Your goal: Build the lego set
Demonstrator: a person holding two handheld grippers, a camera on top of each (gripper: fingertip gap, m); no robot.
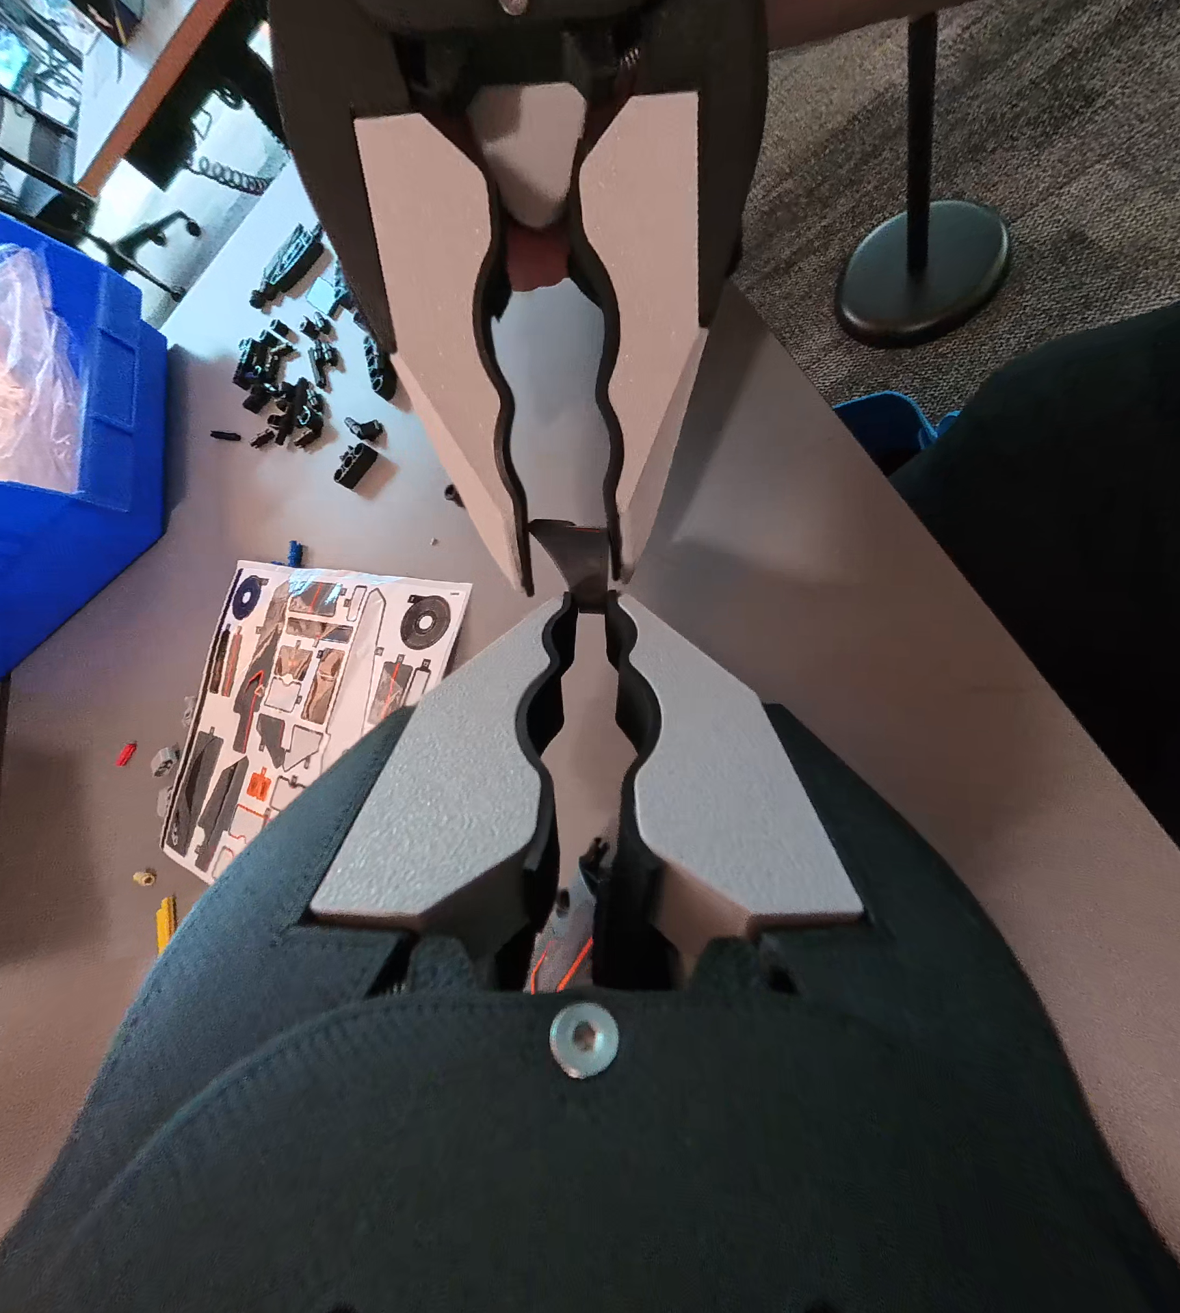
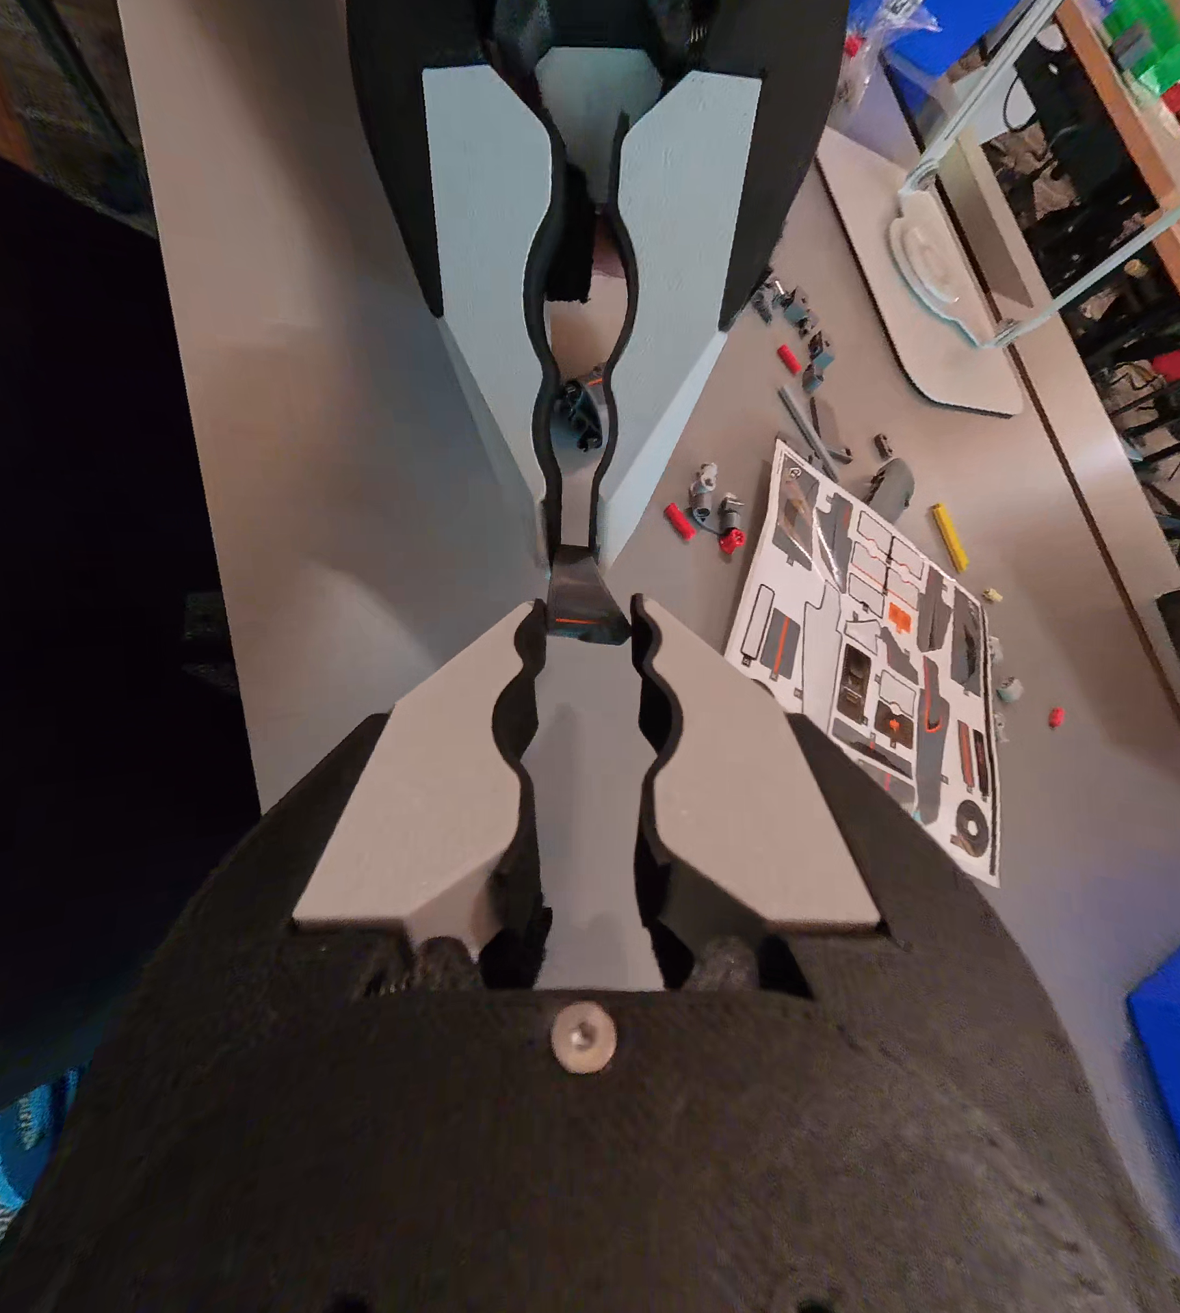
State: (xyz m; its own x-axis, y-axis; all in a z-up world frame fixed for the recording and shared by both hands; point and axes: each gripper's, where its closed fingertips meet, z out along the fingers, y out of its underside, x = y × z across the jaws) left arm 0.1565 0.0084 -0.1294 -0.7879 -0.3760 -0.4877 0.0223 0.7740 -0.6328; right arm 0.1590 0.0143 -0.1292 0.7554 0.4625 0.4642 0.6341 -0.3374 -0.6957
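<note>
Both claws pinching one dark sticker

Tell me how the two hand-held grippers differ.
The left hand-held gripper pinches the narrow end of the dark wedge-shaped piece, fingertips nearly together; the right hand-held gripper spans its wide end. The left also has a grey Lego part deep between its fingers; the right has none. Both meet tip to tip.

Glossy paper sticker sheet on a smooth matt table; grainy matt plastic fingers
</note>
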